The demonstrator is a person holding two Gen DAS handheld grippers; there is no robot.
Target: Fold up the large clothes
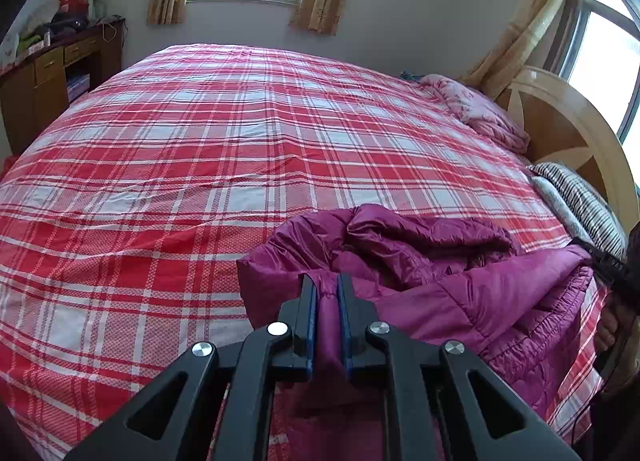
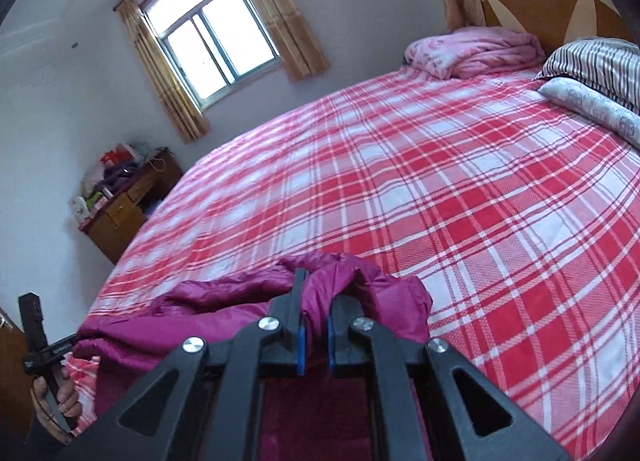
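Two grippers have the jacket [image 1: 460, 281] pinched, one at each end, and that is about as far as the folding looks to have got. The jacket, a magenta padded one, lies in a loose heap at the near edge of the bed [image 1: 200, 149], toward the headboard corner, with part of it hanging over the edge. No flat panel or clean crease shows; the cloth is bunched and one lobe is rolled over the middle, so I judge the task to be at its start or in an early spreading step.

The left gripper [image 1: 327, 281] is closed on a narrow hem or cuff-like strip, the fabric filling the gap between its blue pads. The right gripper [image 2: 316, 293] likewise clamps a bunched fold of the jacket, with cloth draped over its fingers. In the right wrist view the left gripper shows at the far left, held in a hand [image 2: 56, 397].

Left to do, as I read it: spread the jacket flat on the bed, tuck the sleeves in, then fold the body over.

Farther off, pillows [image 2: 592, 77] and a pink quilt [image 2: 476, 51] lie along the headboard [image 1: 560, 129].
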